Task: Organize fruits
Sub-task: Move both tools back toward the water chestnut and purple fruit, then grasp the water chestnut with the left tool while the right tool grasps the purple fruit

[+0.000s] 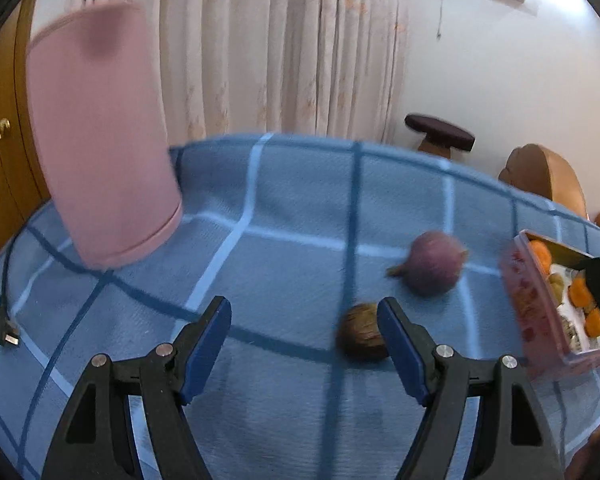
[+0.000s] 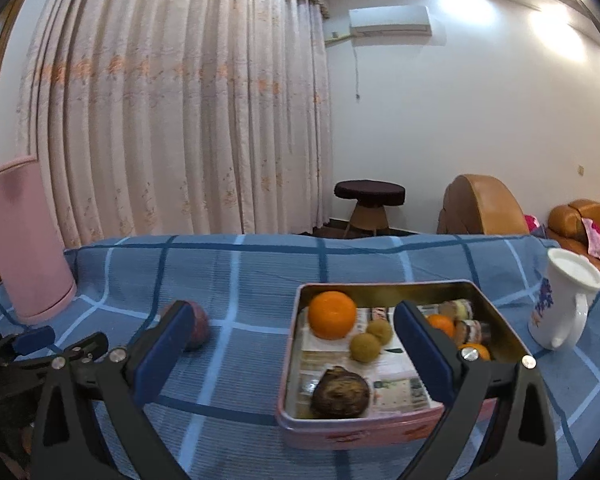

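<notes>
- Two fruits remain loose on the blue checked table (image 1: 284, 216): a round purple fruit (image 1: 434, 264) and a smaller brown fruit (image 1: 360, 334) lying nearer the camera, just beside it.
- The left hand-held gripper (image 1: 304, 322) stands released, jaws wide and nothing between them; the brown fruit lies just ahead of its right fingertip, slightly to the right of the gap's centre line, with the purple fruit further ahead and to the right.
- Motion blur leaves the long axis of the brown fruit unclear; it looks roughly round, so approach angle probably matters little.
- The right hand-held gripper (image 2: 296, 322) is also released and empty, hovering over the pink tin box (image 2: 360, 428), which already holds oranges (image 2: 332, 314), two small greenish fruits (image 2: 366, 346) and a dark brown fruit (image 2: 340, 394).
- From the right wrist view the purple fruit (image 2: 198, 330) lies left of the box, partly hidden behind the left finger.
- The left hand appears nearer to both loose fruits, so a small shift rightward would likely centre the brown one between its jaws.
- A pink cylinder (image 1: 100, 132) and a white mug (image 2: 560, 304) stand well apart from the fruit.
</notes>
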Available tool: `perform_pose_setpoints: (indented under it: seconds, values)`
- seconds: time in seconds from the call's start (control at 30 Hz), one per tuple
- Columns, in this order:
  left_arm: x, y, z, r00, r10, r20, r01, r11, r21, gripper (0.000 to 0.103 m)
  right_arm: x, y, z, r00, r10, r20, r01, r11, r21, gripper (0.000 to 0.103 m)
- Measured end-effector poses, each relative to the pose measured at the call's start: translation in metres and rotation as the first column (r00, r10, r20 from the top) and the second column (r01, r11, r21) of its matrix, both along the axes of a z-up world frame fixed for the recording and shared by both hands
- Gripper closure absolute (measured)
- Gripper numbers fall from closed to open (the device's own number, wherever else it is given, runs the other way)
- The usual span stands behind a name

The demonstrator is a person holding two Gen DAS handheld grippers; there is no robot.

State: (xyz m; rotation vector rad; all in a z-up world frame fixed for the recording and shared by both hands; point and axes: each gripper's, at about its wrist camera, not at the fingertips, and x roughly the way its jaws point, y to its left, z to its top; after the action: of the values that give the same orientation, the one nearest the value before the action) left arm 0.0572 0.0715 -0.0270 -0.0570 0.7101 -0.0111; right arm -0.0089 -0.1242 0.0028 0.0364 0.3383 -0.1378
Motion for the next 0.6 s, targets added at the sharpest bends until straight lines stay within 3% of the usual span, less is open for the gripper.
perform_pose_setpoints:
  seconds: [0.1,0.37,0.6]
  values:
    - [0.002,0.004,-0.001,1.000,-0.012,-0.016,0.012,1.000,-0.001,0.026,0.000,0.005,0.000,1.000,0.014,0.005,-0.014,1.000,-0.010,0.001]
    - [0.003,-0.036,-0.001,0.991,-0.136,-0.016,0.137,0.986,0.095,0.026,0.000,0.003,0.000,1.000,0.028,0.012,-0.029,1.000,0.008,0.001]
    - [0.022,-0.053,-0.017,0.981,-0.134,-0.138,0.154,0.978,0.143,0.029,0.000,0.004,0.001,0.999,0.044,0.009,-0.045,0.999,0.007,0.001]
